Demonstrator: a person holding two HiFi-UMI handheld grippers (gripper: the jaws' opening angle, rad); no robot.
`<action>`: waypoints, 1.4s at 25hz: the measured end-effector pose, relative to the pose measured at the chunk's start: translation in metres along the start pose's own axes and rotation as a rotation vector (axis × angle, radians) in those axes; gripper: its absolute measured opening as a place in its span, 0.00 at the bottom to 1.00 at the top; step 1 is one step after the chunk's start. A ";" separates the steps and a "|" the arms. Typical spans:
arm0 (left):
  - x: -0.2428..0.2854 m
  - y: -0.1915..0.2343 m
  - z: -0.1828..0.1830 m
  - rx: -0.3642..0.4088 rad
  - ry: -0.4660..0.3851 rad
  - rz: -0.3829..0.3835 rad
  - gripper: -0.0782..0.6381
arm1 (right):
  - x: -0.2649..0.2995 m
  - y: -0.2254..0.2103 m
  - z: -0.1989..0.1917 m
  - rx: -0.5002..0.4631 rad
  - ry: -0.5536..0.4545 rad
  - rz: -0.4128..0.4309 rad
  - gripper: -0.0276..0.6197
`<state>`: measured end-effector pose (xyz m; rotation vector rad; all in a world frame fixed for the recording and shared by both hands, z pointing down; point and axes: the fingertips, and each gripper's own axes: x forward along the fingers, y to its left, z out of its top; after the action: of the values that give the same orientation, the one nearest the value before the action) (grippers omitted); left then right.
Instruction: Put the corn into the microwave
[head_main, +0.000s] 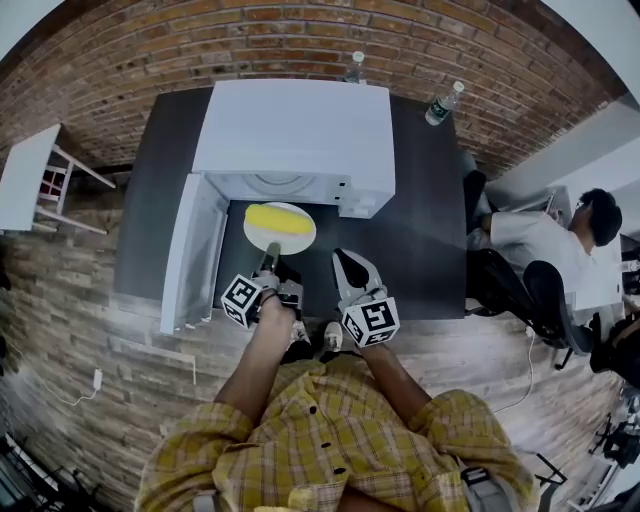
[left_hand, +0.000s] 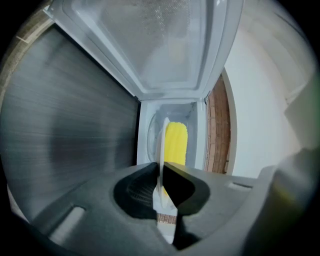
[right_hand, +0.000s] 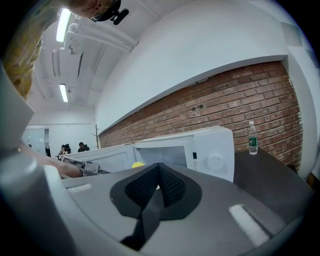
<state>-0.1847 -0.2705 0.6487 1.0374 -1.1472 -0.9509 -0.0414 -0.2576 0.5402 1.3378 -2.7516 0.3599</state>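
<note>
A yellow corn cob (head_main: 279, 219) lies on a white plate (head_main: 296, 238) held just in front of the open white microwave (head_main: 295, 130). My left gripper (head_main: 269, 262) is shut on the plate's near rim. In the left gripper view the plate (left_hand: 161, 150) stands edge-on between the jaws, the corn (left_hand: 176, 143) beyond it, facing the microwave's cavity (left_hand: 170, 107). My right gripper (head_main: 352, 272) hangs beside it to the right, shut and empty. In the right gripper view its closed jaws (right_hand: 159, 186) point at the microwave (right_hand: 200, 152), with a bit of corn (right_hand: 138, 164) showing.
The microwave door (head_main: 188, 250) swings open to the left, over the dark table (head_main: 430, 230). Two water bottles (head_main: 443, 103) stand at the table's back by the brick wall. A seated person (head_main: 545, 235) is at the right; a white side table (head_main: 30, 175) at the left.
</note>
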 end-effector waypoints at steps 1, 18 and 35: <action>0.003 0.001 0.002 0.001 -0.003 0.001 0.15 | 0.001 0.000 0.000 0.001 0.000 -0.001 0.05; 0.059 0.011 0.027 -0.007 -0.024 -0.010 0.15 | 0.009 -0.001 0.000 0.019 0.001 -0.003 0.05; 0.097 0.027 0.042 0.015 -0.046 0.058 0.16 | 0.016 -0.013 -0.002 0.006 0.021 -0.014 0.05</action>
<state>-0.2090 -0.3625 0.7023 0.9938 -1.2181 -0.9252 -0.0410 -0.2770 0.5466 1.3455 -2.7255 0.3786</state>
